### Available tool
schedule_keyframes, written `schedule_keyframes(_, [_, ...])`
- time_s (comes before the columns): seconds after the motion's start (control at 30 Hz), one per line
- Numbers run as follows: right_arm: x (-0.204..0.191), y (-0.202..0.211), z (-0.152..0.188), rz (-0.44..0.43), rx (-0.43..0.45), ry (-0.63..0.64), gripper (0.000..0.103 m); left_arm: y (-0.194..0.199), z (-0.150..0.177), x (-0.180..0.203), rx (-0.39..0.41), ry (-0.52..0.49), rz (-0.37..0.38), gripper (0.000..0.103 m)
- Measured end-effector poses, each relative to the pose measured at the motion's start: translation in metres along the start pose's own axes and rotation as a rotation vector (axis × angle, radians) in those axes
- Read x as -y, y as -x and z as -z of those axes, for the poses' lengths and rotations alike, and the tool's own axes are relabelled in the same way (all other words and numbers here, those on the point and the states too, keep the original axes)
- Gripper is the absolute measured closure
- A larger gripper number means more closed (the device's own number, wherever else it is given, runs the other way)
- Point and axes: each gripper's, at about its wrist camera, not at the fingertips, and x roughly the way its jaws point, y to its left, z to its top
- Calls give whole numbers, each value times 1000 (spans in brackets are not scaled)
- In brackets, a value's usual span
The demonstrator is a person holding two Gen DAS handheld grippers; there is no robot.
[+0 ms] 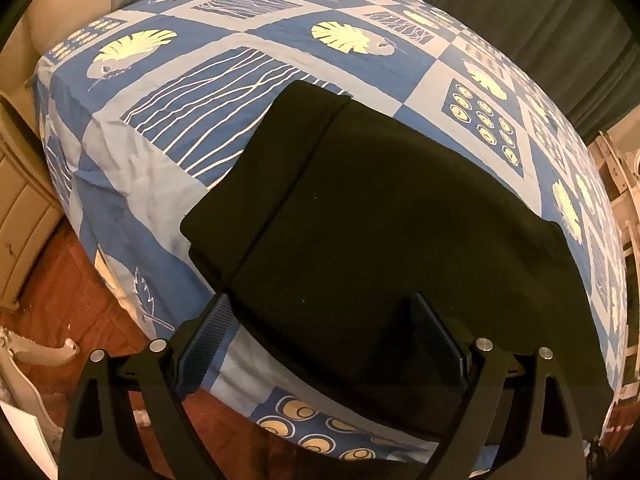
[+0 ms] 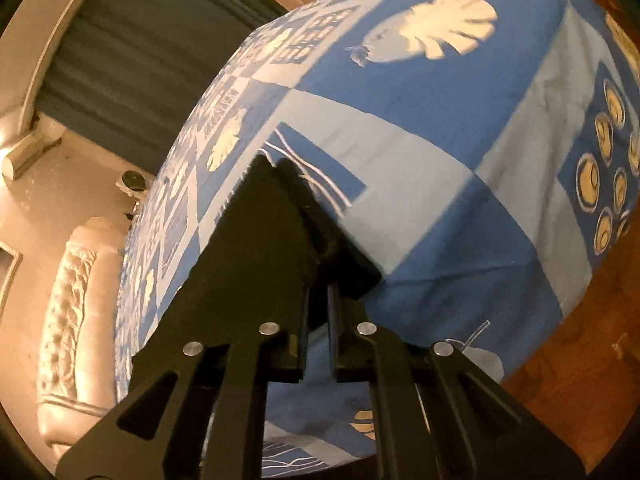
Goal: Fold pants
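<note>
Right gripper (image 2: pixel 318 292) clamps, seemingly, black pants (image 2: pixel 256 240); left gripper (image 1: pixel 320 344) gapes.

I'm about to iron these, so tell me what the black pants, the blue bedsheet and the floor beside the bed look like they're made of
Black pants: soft matte knit or fleece, probably; no sheen, with a fuzzy edge in the right wrist view.
Blue bedsheet: thin woven printed cloth, likely cotton; fine creases, flat finish.
Floor: reddish-brown wood or wood-look boards, slightly glossy; hard to tell which.
</note>
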Motion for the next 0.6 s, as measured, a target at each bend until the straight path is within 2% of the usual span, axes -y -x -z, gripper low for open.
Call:
schedule_keyframes(0.03, [1,4,-2,0,4,-8,93,1,0,0,1,2,4,14])
schedule_keyframes(0.1, [2,22,-11,83,69,-17,74,1,0,-2,3,10,6,14])
schedule_keyframes(0.13, [1,28,-16,95,98,-5,70,0,0,-2,1,13,5,14])
schedule_keyframes(0.2, [-5,34,-29,62,94,27,57,-1,0,-2,1,11,2,14])
schedule_keyframes(0.23, [-8,31,-33,62,80,44,54,-1,0,-2,2,8,-1,14])
schedule_keyframes(0.3, [-18,16,-45,64,41,90,38,-1,0,-2,3,6,-1,14])
schedule_keyframes(0.33, [-20,4,-51,55,5,103,34,-1,0,-2,2,6,0,14])
schedule_keyframes(0.43, [-25,-34,-64,60,-128,133,29,0,1,-1,2,8,-4,14])
schedule_keyframes(0.5, [-29,-50,-66,59,-193,176,10,0,1,-1,1,12,-2,14])
schedule_keyframes(0.57, [-33,-53,-65,45,-228,207,2,0,1,-3,1,20,4,14])
schedule_keyframes(0.6, [-36,-54,-66,55,-261,254,2,0,1,-3,2,25,10,14])
